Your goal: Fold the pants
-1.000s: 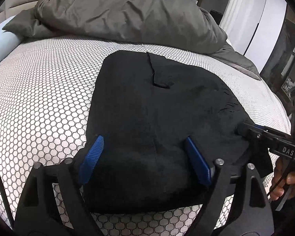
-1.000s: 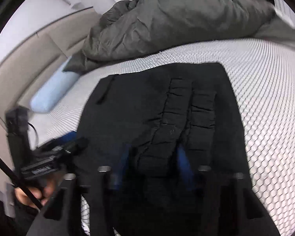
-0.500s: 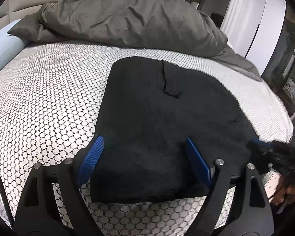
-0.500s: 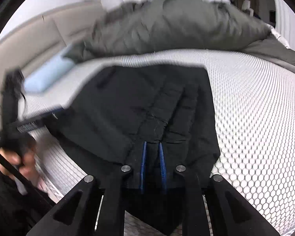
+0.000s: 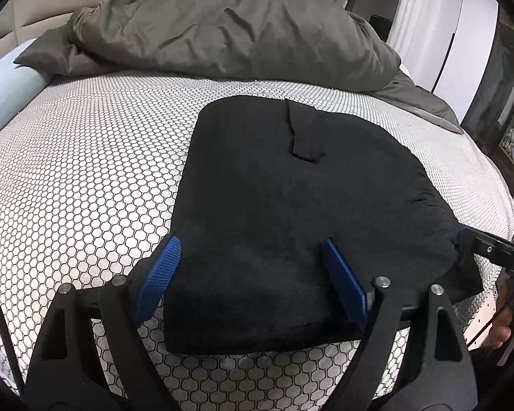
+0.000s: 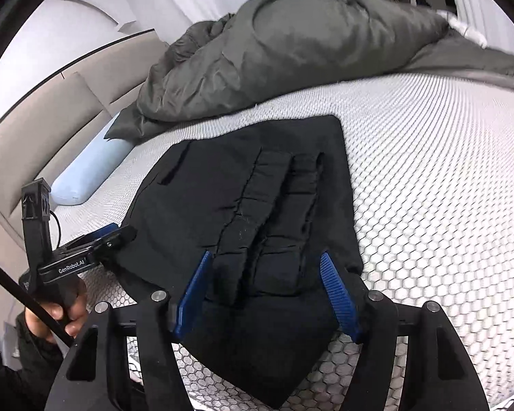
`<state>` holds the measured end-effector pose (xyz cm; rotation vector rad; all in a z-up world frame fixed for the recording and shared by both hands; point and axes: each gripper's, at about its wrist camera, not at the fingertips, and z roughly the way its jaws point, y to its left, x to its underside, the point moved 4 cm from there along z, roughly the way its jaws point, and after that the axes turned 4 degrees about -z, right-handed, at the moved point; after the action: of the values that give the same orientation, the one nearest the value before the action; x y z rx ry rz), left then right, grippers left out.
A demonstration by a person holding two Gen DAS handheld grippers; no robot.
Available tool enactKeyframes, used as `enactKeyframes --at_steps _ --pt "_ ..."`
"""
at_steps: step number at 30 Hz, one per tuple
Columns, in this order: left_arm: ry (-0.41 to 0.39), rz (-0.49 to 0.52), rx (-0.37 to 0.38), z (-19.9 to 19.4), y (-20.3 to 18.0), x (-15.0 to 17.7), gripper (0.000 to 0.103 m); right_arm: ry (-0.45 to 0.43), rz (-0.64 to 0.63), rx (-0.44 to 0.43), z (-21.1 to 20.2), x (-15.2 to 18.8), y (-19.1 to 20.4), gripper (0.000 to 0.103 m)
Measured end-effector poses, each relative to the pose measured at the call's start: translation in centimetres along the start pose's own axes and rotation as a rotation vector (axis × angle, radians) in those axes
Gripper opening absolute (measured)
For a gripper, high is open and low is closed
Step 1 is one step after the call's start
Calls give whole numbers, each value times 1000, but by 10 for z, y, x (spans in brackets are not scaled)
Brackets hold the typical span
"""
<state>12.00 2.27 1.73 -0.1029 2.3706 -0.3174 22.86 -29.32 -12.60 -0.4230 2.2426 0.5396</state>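
Nearest the left wrist camera, the left gripper (image 5: 252,274) stood with its blue pads spread wide, empty, straddling the near folded edge of the black pants (image 5: 291,212) without pinching the cloth. That near edge was thick and layered. In the right wrist view the right gripper (image 6: 267,294) likewise had its pads well apart, holding nothing, poised over the gathered waistband end of the pants (image 6: 257,226).

The pants lay folded into a compact dark slab on the honeycomb-patterned mattress cover (image 5: 85,178), toward the bed's near side. In the left view, the long axis ran from the near folded edge away toward the duvet, with a pocket flap (image 5: 305,137) showing near the far end. The elastic waistband sat at the right-hand side, beside the tip of the right gripper, with a loose corner of cloth reaching the mattress edge there. Whether that tip touched the fabric could not be told.

Farther back, a light blue bolster (image 6: 89,174) lay along the beige headboard (image 6: 34,126). Beyond the pants, apart from them, a rumpled grey-green duvet (image 5: 222,30) was heaped across the far side of the bed.
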Motion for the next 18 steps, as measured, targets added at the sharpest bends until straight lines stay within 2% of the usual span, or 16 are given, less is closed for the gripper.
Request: enactKeyframes --at_steps 2,7,10,12,15,18 --pt "1 1 -3 0 0 0 83 11 17 -38 3 0 3 66" --pt "2 3 4 -1 1 1 83 -26 22 -98 -7 -3 9 64" --pt "3 11 10 0 1 2 83 26 44 -49 4 0 1 64" --pt "4 15 13 1 2 3 84 62 72 -57 15 1 -5 64" --pt "6 11 20 3 4 3 84 64 77 -66 19 -2 -5 64" --pt "7 4 18 2 6 3 84 -2 27 -61 7 -7 7 42"
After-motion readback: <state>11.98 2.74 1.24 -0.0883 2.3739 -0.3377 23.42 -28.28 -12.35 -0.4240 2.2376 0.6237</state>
